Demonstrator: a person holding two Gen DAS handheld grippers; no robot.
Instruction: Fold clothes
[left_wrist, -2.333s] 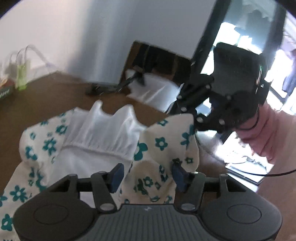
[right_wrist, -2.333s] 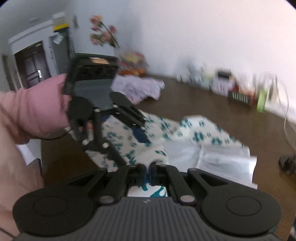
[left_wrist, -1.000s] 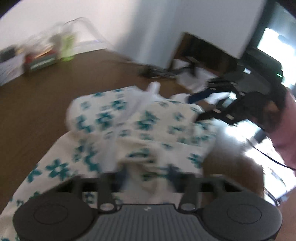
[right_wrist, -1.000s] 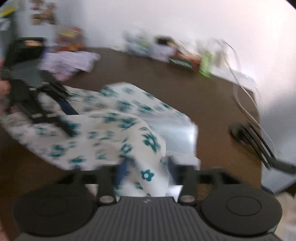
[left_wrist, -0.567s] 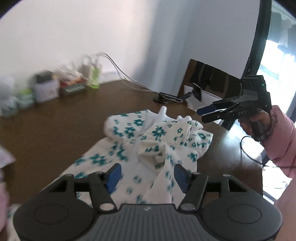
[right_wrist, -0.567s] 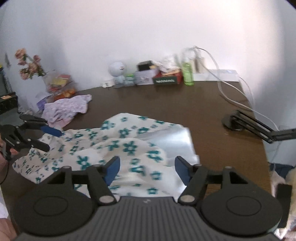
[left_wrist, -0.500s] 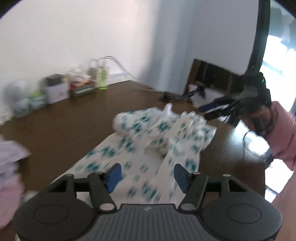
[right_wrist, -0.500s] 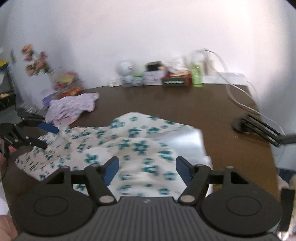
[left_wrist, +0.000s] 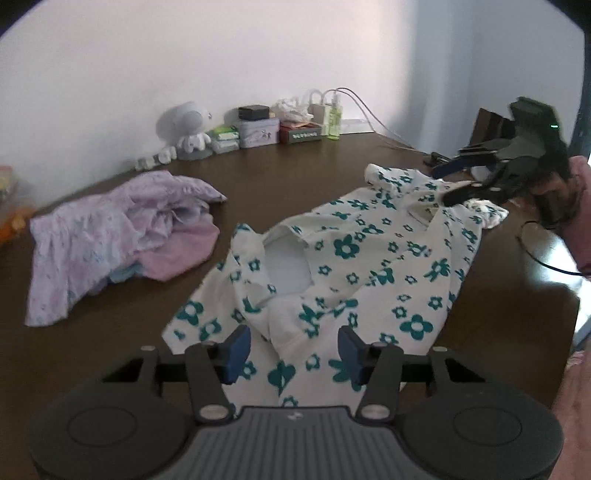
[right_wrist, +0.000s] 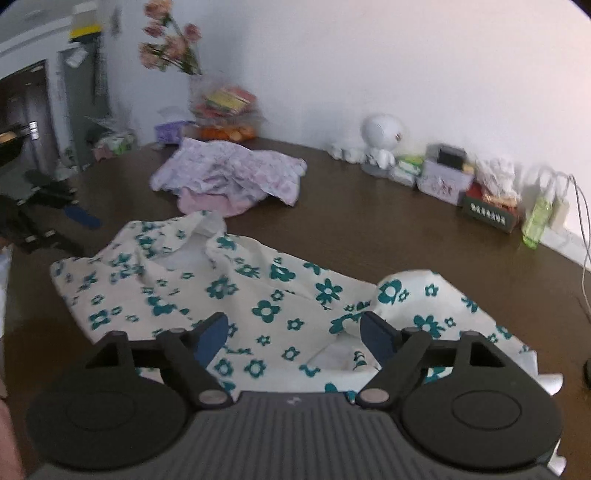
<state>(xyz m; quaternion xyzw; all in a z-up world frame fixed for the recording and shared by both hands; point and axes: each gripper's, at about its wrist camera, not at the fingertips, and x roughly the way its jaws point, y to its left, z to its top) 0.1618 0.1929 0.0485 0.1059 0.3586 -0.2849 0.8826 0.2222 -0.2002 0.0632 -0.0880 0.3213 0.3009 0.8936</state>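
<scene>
Both the left gripper (left_wrist: 293, 349) and right gripper (right_wrist: 293, 334) hung open, empty, over the floral dress (left_wrist: 369, 266); flattening its bunched middle first would help.

Soft, thin white cloth with a teal flower print, that's the floral garment (left_wrist: 373, 266), matt and rumpled, a plainer white lining showing at its neck opening. Under it, the table (left_wrist: 295, 173) looks like dark brown wood, smooth, with a faint sheen near the right edge. Far left, the pile of lilac and pink clothes (left_wrist: 122, 229) is matt cloth too, crinkled and light. The left gripper (left_wrist: 293, 349) is matt black plastic, ribbed on its grey body, with blue rubbery-looking pads. The right gripper (right_wrist: 295, 332) has the same finish. By the far wall, a glossy white plastic figure (right_wrist: 382, 142) and a clear greenish plastic bottle (right_wrist: 535, 218).
</scene>
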